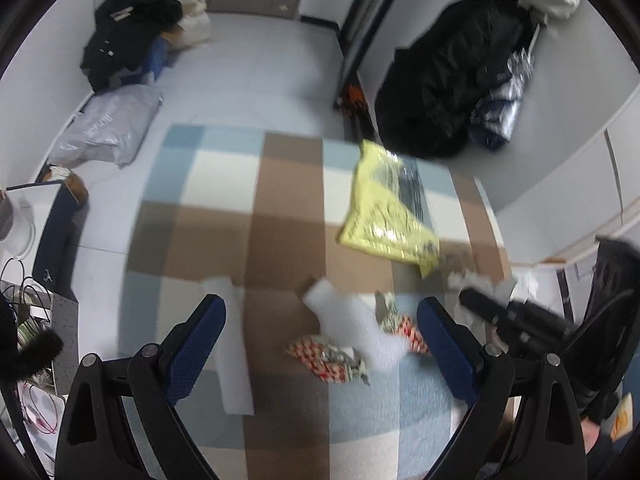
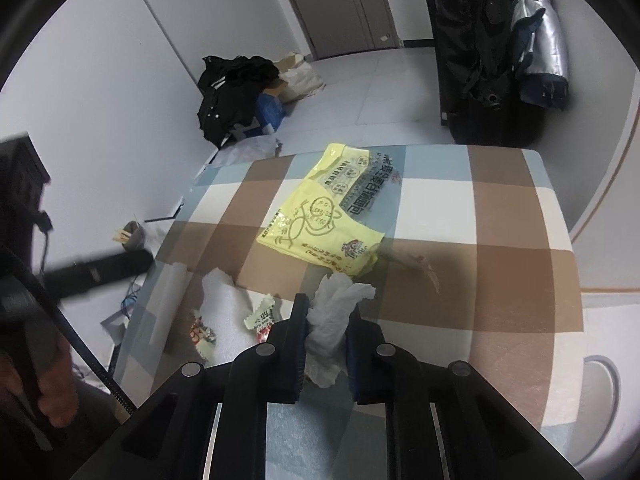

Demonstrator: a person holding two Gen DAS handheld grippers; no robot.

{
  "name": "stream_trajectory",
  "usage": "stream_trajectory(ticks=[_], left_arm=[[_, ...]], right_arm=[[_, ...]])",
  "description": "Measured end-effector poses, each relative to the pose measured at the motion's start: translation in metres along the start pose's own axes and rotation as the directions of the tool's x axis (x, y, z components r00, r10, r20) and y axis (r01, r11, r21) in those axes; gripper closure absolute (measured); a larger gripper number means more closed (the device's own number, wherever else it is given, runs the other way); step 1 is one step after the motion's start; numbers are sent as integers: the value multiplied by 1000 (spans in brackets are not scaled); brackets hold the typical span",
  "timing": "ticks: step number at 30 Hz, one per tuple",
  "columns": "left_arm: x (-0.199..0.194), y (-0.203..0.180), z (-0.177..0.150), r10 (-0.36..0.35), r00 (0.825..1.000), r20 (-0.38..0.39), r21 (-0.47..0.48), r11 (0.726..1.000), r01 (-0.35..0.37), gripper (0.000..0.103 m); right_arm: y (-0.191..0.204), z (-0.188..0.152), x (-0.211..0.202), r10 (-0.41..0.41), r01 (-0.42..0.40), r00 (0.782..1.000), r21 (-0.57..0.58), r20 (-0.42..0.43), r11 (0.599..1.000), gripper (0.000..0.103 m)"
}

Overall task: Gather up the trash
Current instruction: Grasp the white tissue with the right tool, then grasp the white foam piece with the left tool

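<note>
Crumpled white tissue wad (image 2: 334, 320) is clamped between the pads of the right gripper (image 2: 326, 316), upper part fanned out above the fingertips, lower end hanging below them, over the near part of the checked brown, blue and white cloth (image 2: 500, 216). Left gripper (image 1: 320, 312) is held spread wide with nothing between its blue pads, above a white foam sheet (image 1: 352, 328) and red-and-white printed wrappers (image 1: 328, 360). A flat yellow plastic bag with dark print (image 2: 320, 224) is laid further back on the cloth, near the middle. A second strip of white foam (image 1: 236, 360) is seen by the left finger. Beyond the cloth: pale floor, a black clothing heap (image 2: 232, 96) against the white wall, a grey door (image 2: 344, 4), dark bags (image 2: 476, 52) at right. Left view is motion-blurred.
</note>
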State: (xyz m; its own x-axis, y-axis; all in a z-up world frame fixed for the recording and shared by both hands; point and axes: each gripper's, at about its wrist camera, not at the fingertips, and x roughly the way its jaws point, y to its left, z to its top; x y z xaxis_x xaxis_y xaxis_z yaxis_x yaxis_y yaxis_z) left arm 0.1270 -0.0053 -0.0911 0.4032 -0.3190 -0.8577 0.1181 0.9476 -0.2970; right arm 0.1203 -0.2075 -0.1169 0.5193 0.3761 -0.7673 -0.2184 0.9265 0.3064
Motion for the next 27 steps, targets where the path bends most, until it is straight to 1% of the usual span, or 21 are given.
stream_trajectory(ticks=[4,7,11,13,15,16,19,20,21,22,24,27], left_arm=[[15,-11,-2,5,999,-41,40,999,-4,8],[25,-17,-5,41,996,-76,74,997,-35,10],[34,-22,-5,37,993,-108,87,996,-28,13],[38,-26,-5,80,991,-105,113,991,-68,14],[39,-27,-5,92,990,-103,123,989,-79,24],[41,-28,-5,94,989,-113,129,989,-79,31],[44,-27,-5,92,988,-124,130,989,-76,37],[44,-27,-6,91,988,-124,133,988,-75,44],[46,-28,-5,93,987,-130,138,988,-75,49],[47,-29,-5,97,986,-136,141,987,-77,55],[48,-32,-7,102,985,-138,151,985,-81,56],[48,-33,-6,100,986,-136,158,984,-78,65]], right_arm=[[-10,-1,-6,-4,4,1000,17,6,1000,88],[-18,0,-10,-8,7,1000,50,15,999,88],[-31,1,-14,-15,13,1000,87,23,996,88],[-35,0,-15,-17,15,1000,90,21,996,88],[-38,0,-15,-15,14,1000,91,18,996,88],[-40,0,-15,-15,13,1000,94,18,996,88],[-44,0,-15,-15,13,1000,97,17,995,88],[-44,0,-15,-15,14,1000,98,16,995,88],[-45,0,-15,-14,12,1000,102,15,995,88],[-45,0,-15,-12,10,1000,105,15,994,88],[-45,0,-16,-9,7,1000,106,16,994,88],[-44,0,-18,-6,3,1000,97,24,995,88]])
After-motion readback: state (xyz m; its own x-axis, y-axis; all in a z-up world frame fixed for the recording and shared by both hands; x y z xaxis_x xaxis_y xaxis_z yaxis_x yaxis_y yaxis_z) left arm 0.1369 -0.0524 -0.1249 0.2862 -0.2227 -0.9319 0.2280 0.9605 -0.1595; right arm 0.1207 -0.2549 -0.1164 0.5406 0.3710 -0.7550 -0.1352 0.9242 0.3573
